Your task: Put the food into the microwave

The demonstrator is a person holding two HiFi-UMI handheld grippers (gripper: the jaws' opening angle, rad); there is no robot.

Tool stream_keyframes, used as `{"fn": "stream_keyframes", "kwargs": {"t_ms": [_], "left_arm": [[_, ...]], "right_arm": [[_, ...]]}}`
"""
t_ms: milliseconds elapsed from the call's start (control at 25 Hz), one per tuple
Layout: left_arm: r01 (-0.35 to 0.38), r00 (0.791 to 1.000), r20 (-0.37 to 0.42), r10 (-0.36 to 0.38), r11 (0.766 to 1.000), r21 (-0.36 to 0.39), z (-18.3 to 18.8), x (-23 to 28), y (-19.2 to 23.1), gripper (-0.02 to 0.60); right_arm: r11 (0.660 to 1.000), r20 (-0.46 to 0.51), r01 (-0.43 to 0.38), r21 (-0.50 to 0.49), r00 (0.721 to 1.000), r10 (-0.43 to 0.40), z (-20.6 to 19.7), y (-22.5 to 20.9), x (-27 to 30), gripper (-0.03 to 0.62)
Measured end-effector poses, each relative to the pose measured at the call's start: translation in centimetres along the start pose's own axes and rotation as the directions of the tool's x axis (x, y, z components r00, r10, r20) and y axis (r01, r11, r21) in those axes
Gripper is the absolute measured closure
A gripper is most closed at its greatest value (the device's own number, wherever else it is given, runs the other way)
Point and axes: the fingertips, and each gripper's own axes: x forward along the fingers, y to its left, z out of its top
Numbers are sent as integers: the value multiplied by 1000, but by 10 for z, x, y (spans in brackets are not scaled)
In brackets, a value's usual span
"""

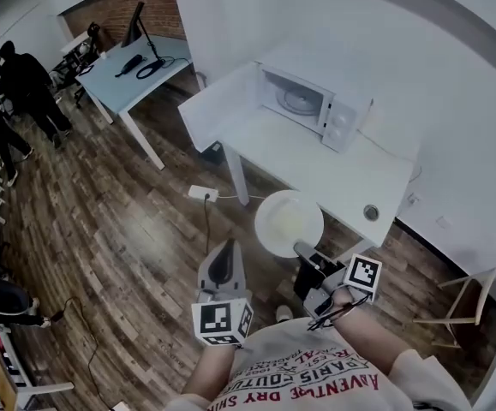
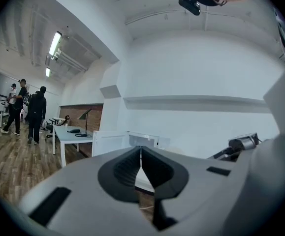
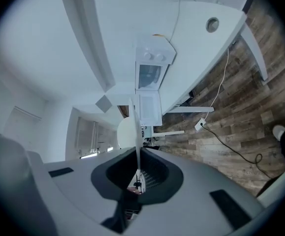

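Observation:
A white microwave stands on the white table with its door swung open to the left and the turntable showing inside. My right gripper is shut on the rim of a white plate, which holds pale food and hangs level over the floor before the table. In the right gripper view the plate runs edge-on between the jaws, with the microwave beyond. My left gripper is shut and empty, left of the plate. From the left gripper view the open microwave door lies ahead.
A round metal fitting sits in the table's near end. A power strip and its cable lie on the wooden floor. A second desk with a lamp stands far left, with people beside it. A wooden rack stands at right.

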Motion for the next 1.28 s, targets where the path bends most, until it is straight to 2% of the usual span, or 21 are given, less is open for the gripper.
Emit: {"fn": "stream_keyframes", "kwargs": {"t_ms": [120,400,560,680,920,1080,1280], "left_arm": [[-27,999,34,27,1000,3,9,25,3,574],[-13,1000,11,13,1000,-8,6,82,20,574],[46,999,-4,-46,999,-18,3,127,31,574],[128,992,-14,-129,992,-17,6,169,40,574],[263,964,-34,-263,965,2,22,252,75,573],[381,924,-57,-379,924,31,32,299,97,574],[471,881,-80,-466,881,48,38,341,116,574]], "right_arm": [[1000,2,3,-13,1000,-3,30,2,17,574],[1000,25,21,-7,999,-21,72,-2,54,574],[999,65,54,9,996,-54,91,-9,80,574],[998,132,52,23,990,-55,108,-7,105,574],[997,268,43,66,962,-60,143,1,167,574],[996,379,18,86,924,-49,157,8,204,574],[995,451,17,97,891,-59,172,10,244,572]]}}
